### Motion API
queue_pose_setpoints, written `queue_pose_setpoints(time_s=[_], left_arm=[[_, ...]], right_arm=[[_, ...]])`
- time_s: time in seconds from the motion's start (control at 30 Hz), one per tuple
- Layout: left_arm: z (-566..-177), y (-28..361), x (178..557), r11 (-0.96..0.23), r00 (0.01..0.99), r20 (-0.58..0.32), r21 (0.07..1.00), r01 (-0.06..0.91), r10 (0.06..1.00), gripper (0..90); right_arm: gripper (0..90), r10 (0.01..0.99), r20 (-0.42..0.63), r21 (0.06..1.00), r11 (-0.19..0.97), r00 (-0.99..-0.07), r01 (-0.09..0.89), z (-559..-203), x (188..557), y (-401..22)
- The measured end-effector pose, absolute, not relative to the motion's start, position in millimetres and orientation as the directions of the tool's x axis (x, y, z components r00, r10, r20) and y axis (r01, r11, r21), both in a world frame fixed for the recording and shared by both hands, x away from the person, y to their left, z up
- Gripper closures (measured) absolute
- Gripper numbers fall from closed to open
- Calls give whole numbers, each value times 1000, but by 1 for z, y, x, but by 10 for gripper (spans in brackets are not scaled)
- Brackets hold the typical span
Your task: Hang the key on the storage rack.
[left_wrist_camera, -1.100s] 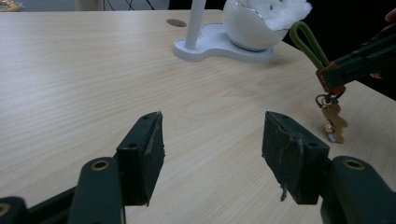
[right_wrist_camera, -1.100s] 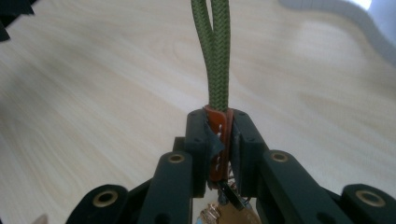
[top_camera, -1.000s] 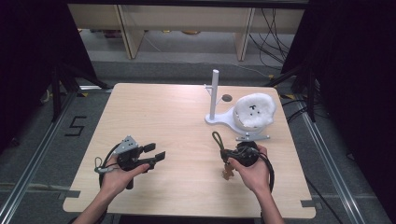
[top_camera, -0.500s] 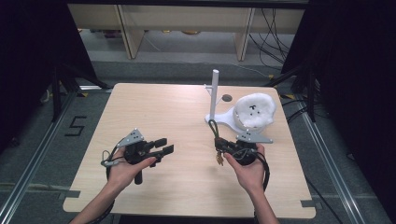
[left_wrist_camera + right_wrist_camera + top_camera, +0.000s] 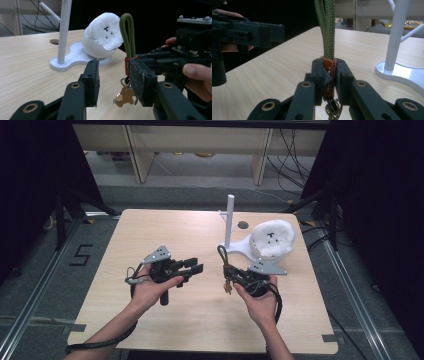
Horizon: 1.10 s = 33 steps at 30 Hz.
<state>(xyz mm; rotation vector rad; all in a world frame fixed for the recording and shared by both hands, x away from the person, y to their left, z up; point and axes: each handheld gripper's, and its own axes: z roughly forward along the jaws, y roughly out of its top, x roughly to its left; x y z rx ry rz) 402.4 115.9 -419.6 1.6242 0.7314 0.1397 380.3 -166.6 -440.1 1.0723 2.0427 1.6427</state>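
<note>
A keychain [image 5: 220, 254] with a green cord loop [image 5: 327, 30], a red-brown band, a metal ring and a bronze charm [image 5: 124, 97] hangs in my right gripper [image 5: 231, 273]. That gripper [image 5: 329, 72] is shut on the red-brown band, with the loop pointing up and the charm dangling below. My left gripper [image 5: 198, 265] is held above the table, left of the keychain, pointing at it. Its jaws [image 5: 115, 75] have just been closing and stand half apart with nothing between them. The keychain hangs a little beyond its fingertips.
A white stand [image 5: 239, 248] with an upright post [image 5: 230, 217] sits at the back right of the wooden table [image 5: 150, 230]. A white fluffy ball [image 5: 272, 239] rests in the stand's bowl. A small round hole [image 5: 243, 225] lies behind the post.
My left hand has risen and moved right toward the right gripper, and its jaws have narrowed. The right hand with the keychain has barely moved.
</note>
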Motion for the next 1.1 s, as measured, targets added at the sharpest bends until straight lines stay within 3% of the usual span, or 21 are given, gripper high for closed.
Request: queue_pose_setpoints(time_s=[0.03, 0.2, 0.67, 1.1], left_arm=[[-418, 113, 404, -11, 792, -318, 925, 379, 521, 594], [-416, 101, 409, 16, 789, -361, 913, 407, 497, 630], [-416, 84, 419, 66, 783, -428, 891, 449, 452, 712], [-417, 85, 419, 83, 790, -435, 891, 446, 432, 822]], right_arm=[[797, 717, 232, 921, 55, -657, 385, -439, 378, -165], [797, 699, 194, 940, 68, -688, 335, -441, 380, -162], [797, 688, 188, 942, 75, -701, 326, -440, 378, -157], [797, 672, 209, 941, 59, -710, 333, -440, 376, -153]])
